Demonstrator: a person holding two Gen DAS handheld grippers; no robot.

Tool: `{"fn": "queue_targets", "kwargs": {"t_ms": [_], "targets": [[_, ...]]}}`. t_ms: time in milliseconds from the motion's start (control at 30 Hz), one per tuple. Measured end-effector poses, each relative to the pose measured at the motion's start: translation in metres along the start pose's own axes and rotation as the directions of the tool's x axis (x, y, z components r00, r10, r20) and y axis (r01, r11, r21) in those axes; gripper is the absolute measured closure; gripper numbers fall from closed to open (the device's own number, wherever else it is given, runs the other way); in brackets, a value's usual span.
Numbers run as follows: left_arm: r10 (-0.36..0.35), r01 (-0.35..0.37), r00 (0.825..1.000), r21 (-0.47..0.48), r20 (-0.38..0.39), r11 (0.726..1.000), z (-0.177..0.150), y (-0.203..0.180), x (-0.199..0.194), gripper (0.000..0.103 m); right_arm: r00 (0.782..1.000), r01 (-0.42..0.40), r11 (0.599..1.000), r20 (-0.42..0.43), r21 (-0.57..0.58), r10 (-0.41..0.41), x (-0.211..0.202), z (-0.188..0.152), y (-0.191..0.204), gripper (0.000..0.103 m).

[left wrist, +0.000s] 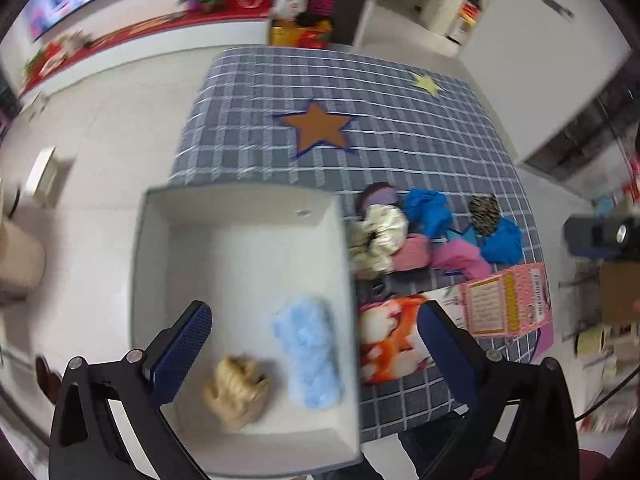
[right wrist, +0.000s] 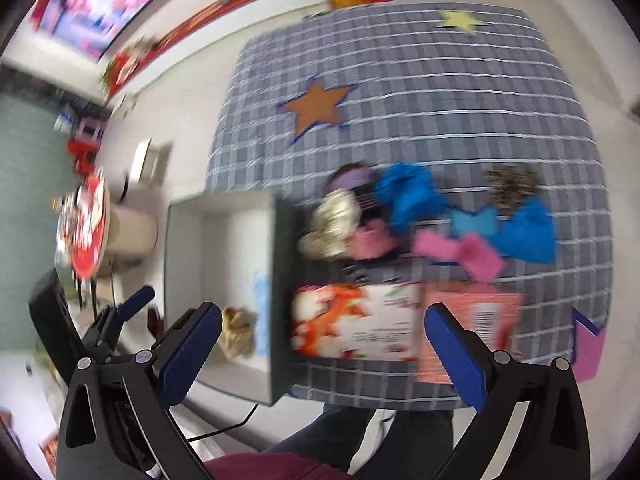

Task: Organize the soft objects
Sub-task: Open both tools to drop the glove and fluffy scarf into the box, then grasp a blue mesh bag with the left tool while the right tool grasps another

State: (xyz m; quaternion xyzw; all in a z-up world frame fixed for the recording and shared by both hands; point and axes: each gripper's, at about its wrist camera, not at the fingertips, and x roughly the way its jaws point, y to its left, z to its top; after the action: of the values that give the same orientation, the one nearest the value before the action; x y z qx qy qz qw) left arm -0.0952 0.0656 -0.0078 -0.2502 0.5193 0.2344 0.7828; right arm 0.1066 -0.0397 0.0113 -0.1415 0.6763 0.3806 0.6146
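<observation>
A white open box stands at the table's left edge; it also shows in the right wrist view. Inside lie a light blue fluffy cloth and a beige plush piece. To its right is a pile of soft things: a cream scrunchie, blue cloths, pink pieces and a leopard-print scrunchie. My left gripper is open and empty above the box. My right gripper is open and empty above an orange-and-white packet. The other gripper's blue finger shows at left.
The table wears a grey checked cloth with an orange star and a yellow star. A pink card lies at the near right edge. White floor lies left of the table; a beige stool stands there.
</observation>
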Motion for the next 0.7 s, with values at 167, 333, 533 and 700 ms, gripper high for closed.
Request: {"fn": "queue_targets", "kwargs": {"t_ms": [167, 333, 533, 700], "targets": [[0.009, -0.004, 0.999, 0.114, -0.043, 0.994, 0.034, -0.052, 0.026, 0.000, 0.996, 0.051, 0.987, 0.059, 0.155, -0.061, -0.033, 0.016, -0.082, 0.001], [0.017, 0.005, 0.994, 0.206, -0.105, 0.979, 0.066, -0.096, 0.062, 0.000, 0.993, 0.100, 0.947, 0.023, 0.305, -0.113, -0.028, 0.019, -0.163, 0.001], [0.071, -0.004, 0.979, 0.327, -0.193, 0.945, 0.097, -0.144, 0.126, 0.000, 0.991, 0.124, 0.913, -0.095, 0.389, -0.094, 0.018, 0.008, -0.218, 0.001], [0.117, -0.005, 0.960, 0.402, -0.253, 0.916, 0.113, -0.172, 0.175, 0.000, 0.989, 0.114, 0.914, -0.130, 0.390, -0.068, 0.050, 0.018, -0.239, 0.001]]}}
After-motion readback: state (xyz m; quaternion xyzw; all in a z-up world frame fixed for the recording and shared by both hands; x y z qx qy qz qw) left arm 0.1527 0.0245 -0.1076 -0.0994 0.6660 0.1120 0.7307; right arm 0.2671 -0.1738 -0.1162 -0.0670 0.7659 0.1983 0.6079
